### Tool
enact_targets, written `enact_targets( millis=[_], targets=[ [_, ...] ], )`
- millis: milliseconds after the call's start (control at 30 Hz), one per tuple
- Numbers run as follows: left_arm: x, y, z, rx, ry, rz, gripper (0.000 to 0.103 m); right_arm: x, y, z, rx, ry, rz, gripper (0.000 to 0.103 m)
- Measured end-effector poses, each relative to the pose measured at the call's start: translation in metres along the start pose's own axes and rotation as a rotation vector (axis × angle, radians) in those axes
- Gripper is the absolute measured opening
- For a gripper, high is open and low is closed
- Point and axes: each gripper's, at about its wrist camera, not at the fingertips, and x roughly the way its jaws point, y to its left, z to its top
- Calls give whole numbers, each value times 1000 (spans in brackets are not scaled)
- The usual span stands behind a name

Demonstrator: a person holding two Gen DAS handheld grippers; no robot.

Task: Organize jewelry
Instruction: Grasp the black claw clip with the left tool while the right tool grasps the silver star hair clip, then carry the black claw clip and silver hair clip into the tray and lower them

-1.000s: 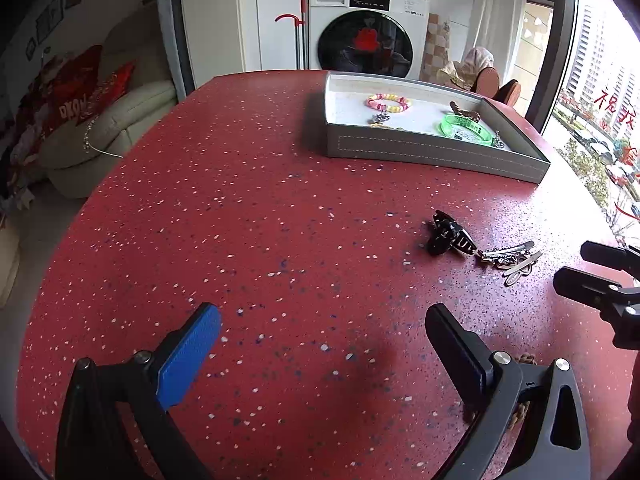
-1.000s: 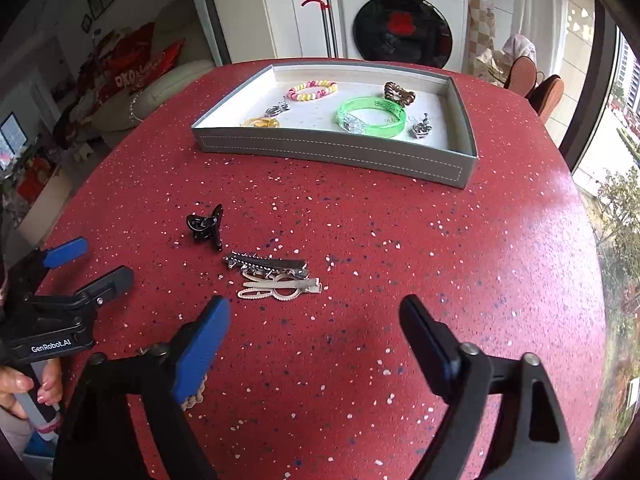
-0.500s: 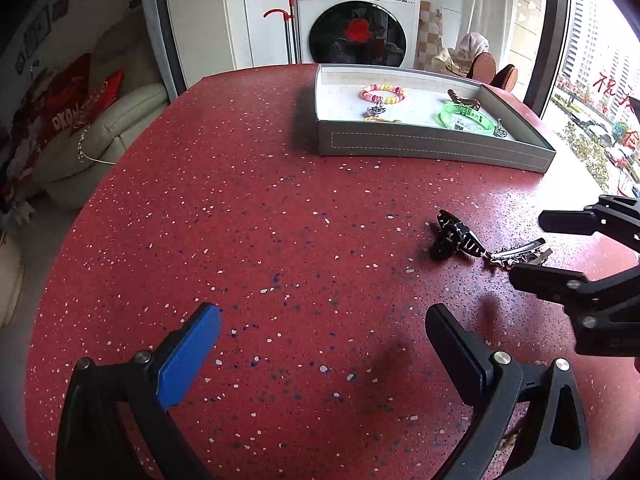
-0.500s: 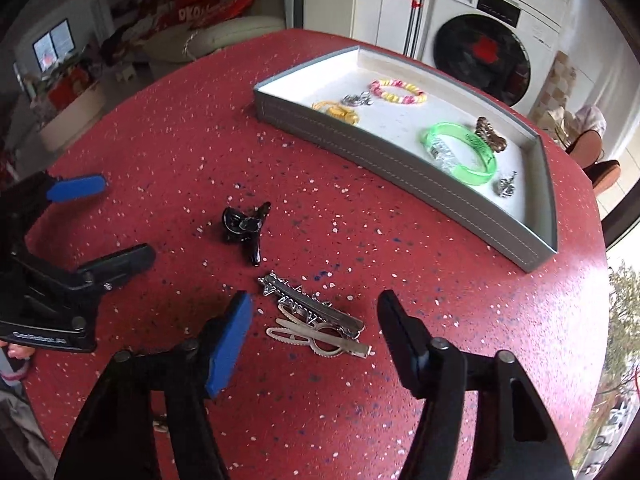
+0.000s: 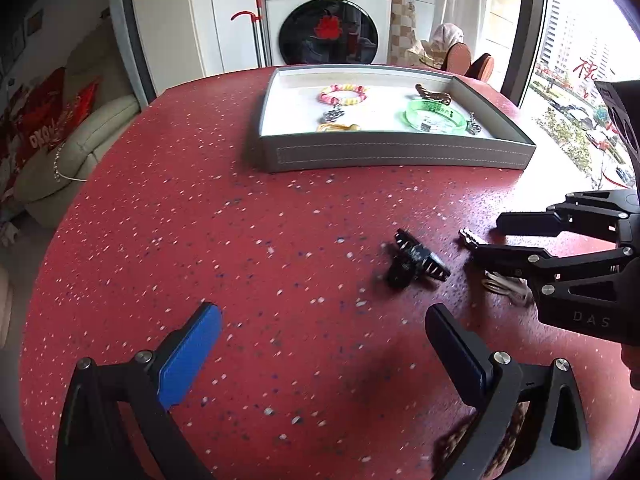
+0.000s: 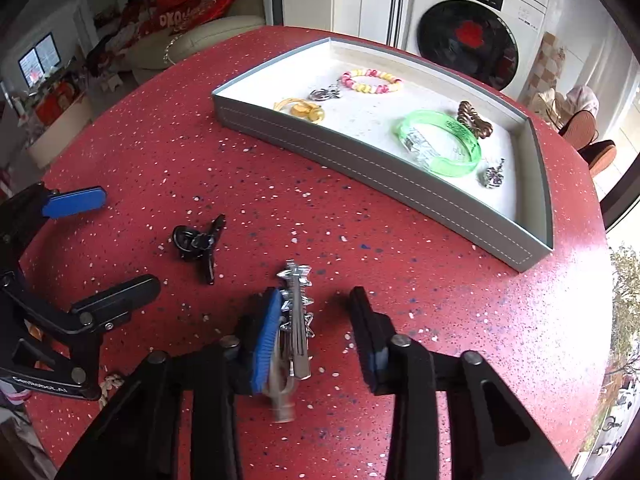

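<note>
While the left gripper [image 5: 320, 344] hangs wide open and empty over bare table [image 5: 200, 220], the black claw clip [image 5: 416, 264] lies just ahead, toward its right finger. Further right, the right gripper [image 6: 316, 320] straddles the silver clips [image 6: 296, 320], half open and not yet clamped: their long axis runs along its fingers, touching the blue pad [image 6: 268, 332], with the tray [image 6: 400, 184] well beyond.

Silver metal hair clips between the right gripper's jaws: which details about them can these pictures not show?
- Left wrist view: the right gripper covers most of the silver metal hair clips.
- Right wrist view: the clips' near ends are motion-blurred, and the blue pad overlaps one side, so their exact count is unclear.
- Whether the clips are lifted off the red speckled table: unclear.
</note>
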Motion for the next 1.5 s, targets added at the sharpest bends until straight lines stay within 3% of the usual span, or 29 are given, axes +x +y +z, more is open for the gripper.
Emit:
enact_targets(
  millis=[67, 467, 600, 667, 700, 1100, 1500],
  targets=[
    [4, -4, 4, 3, 3, -10, 103, 1, -3, 1, 14, -3, -5, 19],
    [17, -26, 22, 31, 5, -37, 102, -6, -28, -3, 145, -33, 26, 18],
    [23, -32, 23, 36, 28, -47, 80, -10, -32, -5, 175, -50, 30, 18],
    [20, -33, 22, 48, 6, -55, 60, -13, -34, -6, 189, -58, 33, 18],
    [20, -35, 23, 58, 4, -59, 44, -14, -35, -6, 199, -64, 35, 18],
    [3, -20, 23, 4, -27, -88, 43, -41, -54, -21, 292, -126, 88, 18],
    [-24, -17, 50, -6, -123, -98, 43, -65, -68, 4, 328, -200, 101, 18]
  ],
)
